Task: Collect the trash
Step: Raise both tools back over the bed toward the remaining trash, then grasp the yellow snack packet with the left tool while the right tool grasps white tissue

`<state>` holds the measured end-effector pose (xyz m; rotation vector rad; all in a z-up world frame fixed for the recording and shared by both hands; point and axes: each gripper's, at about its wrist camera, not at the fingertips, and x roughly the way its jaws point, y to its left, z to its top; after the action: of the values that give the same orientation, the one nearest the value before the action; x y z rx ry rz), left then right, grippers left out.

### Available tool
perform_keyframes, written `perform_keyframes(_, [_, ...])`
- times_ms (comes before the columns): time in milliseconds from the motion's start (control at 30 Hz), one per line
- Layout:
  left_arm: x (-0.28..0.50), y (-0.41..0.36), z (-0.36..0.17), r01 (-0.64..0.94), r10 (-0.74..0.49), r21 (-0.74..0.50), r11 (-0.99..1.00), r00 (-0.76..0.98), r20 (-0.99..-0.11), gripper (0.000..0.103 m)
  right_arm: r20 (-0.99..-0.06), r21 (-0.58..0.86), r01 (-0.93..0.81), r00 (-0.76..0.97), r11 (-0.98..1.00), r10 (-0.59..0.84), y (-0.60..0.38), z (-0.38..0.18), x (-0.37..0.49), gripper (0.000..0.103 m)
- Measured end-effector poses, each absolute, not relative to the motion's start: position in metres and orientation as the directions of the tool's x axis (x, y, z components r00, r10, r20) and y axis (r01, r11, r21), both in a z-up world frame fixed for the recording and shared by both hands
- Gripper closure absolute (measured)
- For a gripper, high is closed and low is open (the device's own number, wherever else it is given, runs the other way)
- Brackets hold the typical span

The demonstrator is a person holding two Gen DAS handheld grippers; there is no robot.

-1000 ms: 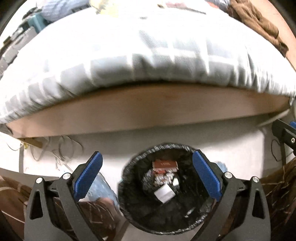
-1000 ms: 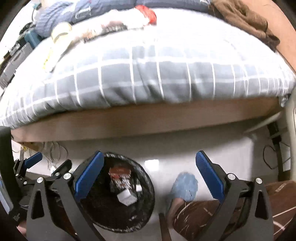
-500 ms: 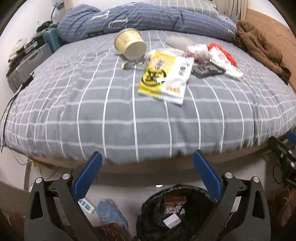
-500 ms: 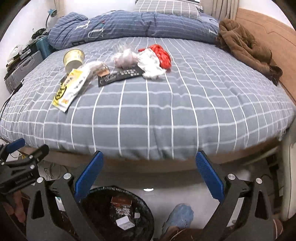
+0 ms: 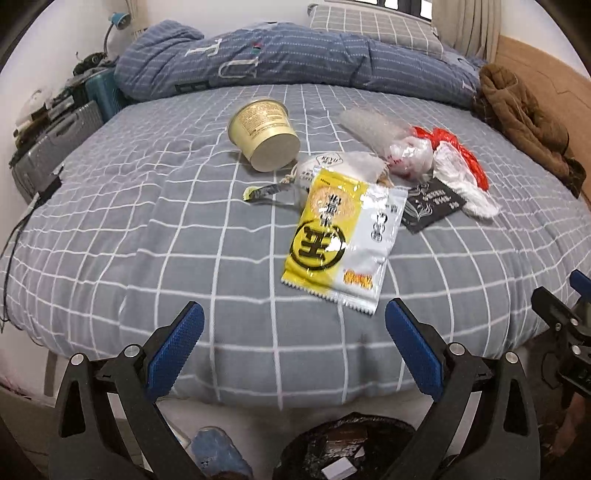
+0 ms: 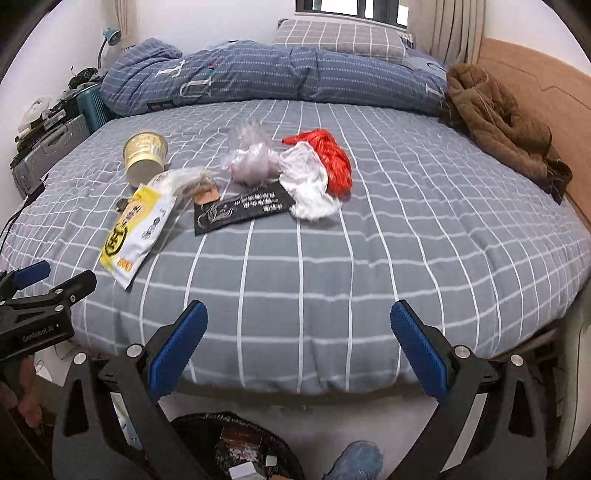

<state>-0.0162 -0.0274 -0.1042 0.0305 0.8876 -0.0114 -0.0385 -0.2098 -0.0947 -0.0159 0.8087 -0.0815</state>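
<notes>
Trash lies on the grey checked bed (image 5: 184, 229): a yellow snack packet (image 5: 332, 240) (image 6: 135, 229), a tipped paper cup (image 5: 264, 134) (image 6: 144, 157), a black packet (image 5: 432, 205) (image 6: 240, 210), a red and white plastic bag (image 5: 461, 170) (image 6: 321, 170) and a clear crumpled bag (image 6: 253, 158). A black-lined bin (image 5: 351, 446) (image 6: 240, 446) with scraps inside stands on the floor below the bed edge. My left gripper (image 5: 293, 350) hangs open above the bin, short of the yellow packet. My right gripper (image 6: 299, 350) is open too, over the bed's front edge.
A folded blue duvet (image 6: 258, 77) and a pillow (image 6: 343, 35) lie at the far side. A brown garment (image 6: 502, 122) sits by the wooden headboard at right. Suitcases (image 5: 55, 140) stand at the left. A blue slipper (image 5: 218, 458) is on the floor.
Both grippers have risen from low over the bin to bed height, so the bed top with its trash now fills the views. Both stayed open.
</notes>
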Motion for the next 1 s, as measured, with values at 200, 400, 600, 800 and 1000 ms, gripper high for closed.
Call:
perform_keyframes(200, [0.002,-0.034,-0.101,0.041,0.001,0.035,0.999,0.639,-0.77,0.006,-0.711,-0.057,0.069,0.698,0.996,-0.089,-0.214,-0.09,-0.012,0.008])
perform_keyframes(400, [0.022,-0.033,-0.101,0.04,-0.003,0.029,0.999,0.636,-0.771,0.006,-0.706,-0.067,0.076,0.701,0.995,-0.102,-0.222,-0.087,0.013,0.008])
perform_keyframes(600, [0.041,-0.036,-0.106,0.05,0.006,0.048,0.998,0.629,-0.777,0.006,-0.724,-0.108,0.069,0.679,0.992,-0.125,-0.223,-0.097,0.043,0.017])
perform_keyframes(800, [0.057,-0.04,-0.113,0.068,-0.002,0.05,0.996,0.611,-0.792,0.006,-0.724,-0.122,0.072,0.676,0.99,-0.138,-0.226,-0.1,0.074,0.02])
perform_keyframes(1000, [0.068,-0.044,-0.123,0.092,-0.026,0.034,0.995,0.584,-0.812,0.007,-0.742,-0.117,0.079,0.656,0.99,-0.14,-0.233,-0.109,0.108,0.027])
